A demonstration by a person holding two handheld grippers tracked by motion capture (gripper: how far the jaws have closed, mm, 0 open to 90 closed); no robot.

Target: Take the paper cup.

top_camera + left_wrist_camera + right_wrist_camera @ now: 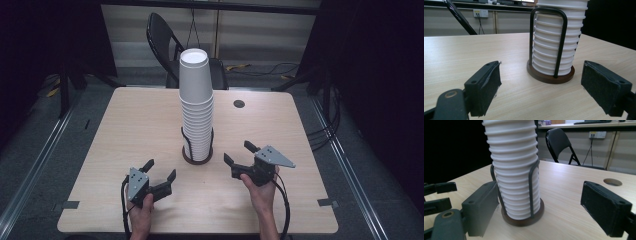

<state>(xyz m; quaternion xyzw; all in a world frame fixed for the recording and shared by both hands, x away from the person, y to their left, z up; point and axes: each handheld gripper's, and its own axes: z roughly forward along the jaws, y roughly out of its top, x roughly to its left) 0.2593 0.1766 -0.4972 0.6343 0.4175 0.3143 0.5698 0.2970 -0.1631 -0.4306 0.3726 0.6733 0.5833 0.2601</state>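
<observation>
A tall stack of white paper cups (pixel 196 102) stands upside down in a holder with a round brown base (pixel 197 159) and black wire hoops, at the middle of the wooden table (pixel 125 130). My left gripper (pixel 161 170) rests open at the front left of the stack, nothing between its pads. My right gripper (pixel 238 152) rests open at the front right, also empty. In the left gripper view the cup stack (pixel 556 40) stands just beyond the open jaws. In the right gripper view the stack (pixel 515 167) rises ahead, with the left gripper (pixel 439 195) at the far left.
A black folding chair (pixel 167 37) stands behind the table's far edge. A round cable hole (pixel 239 104) sits in the tabletop at the back right of the stack. Cables trail on the floor at the right. Dark curtains flank both sides.
</observation>
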